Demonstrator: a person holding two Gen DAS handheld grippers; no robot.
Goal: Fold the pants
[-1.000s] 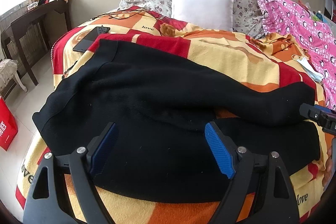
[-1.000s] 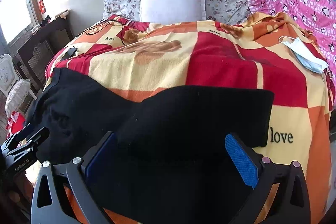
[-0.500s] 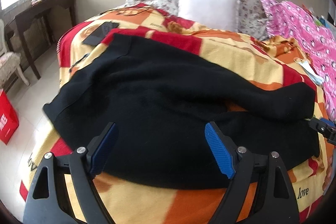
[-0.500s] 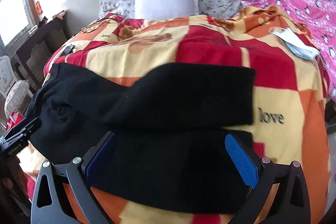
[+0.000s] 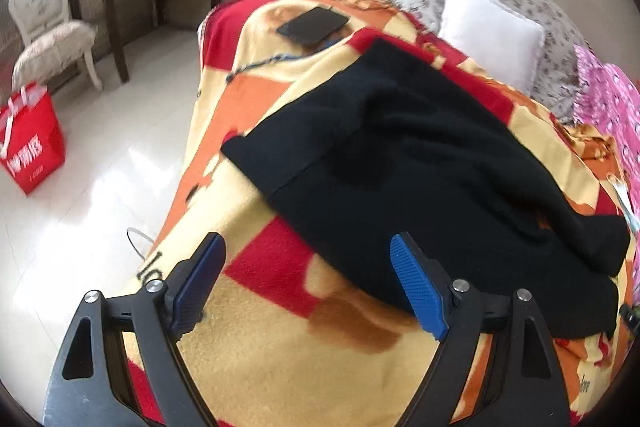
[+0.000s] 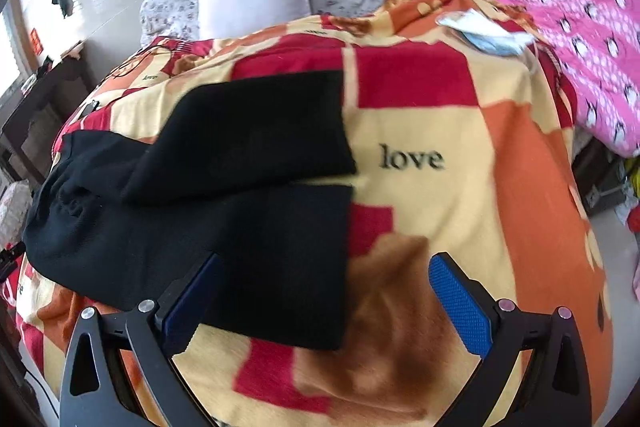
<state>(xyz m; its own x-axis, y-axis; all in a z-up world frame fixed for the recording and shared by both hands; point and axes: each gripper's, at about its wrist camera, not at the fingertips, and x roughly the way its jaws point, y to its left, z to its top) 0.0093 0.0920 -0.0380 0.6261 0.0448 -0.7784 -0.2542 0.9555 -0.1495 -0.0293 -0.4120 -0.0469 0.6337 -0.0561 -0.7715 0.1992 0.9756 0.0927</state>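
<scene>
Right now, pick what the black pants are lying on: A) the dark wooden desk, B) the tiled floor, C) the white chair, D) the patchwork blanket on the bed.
D: the black pants lie spread across the red, orange and yellow patchwork blanket on the bed.

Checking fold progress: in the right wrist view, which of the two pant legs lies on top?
The far leg, ending beside the word "love", overlaps the near leg before the right tongs.

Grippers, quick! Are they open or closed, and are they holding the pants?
Left gripper: open, holding nothing, above the blanket.
Right gripper: open, holding nothing, over the black pants.
</scene>
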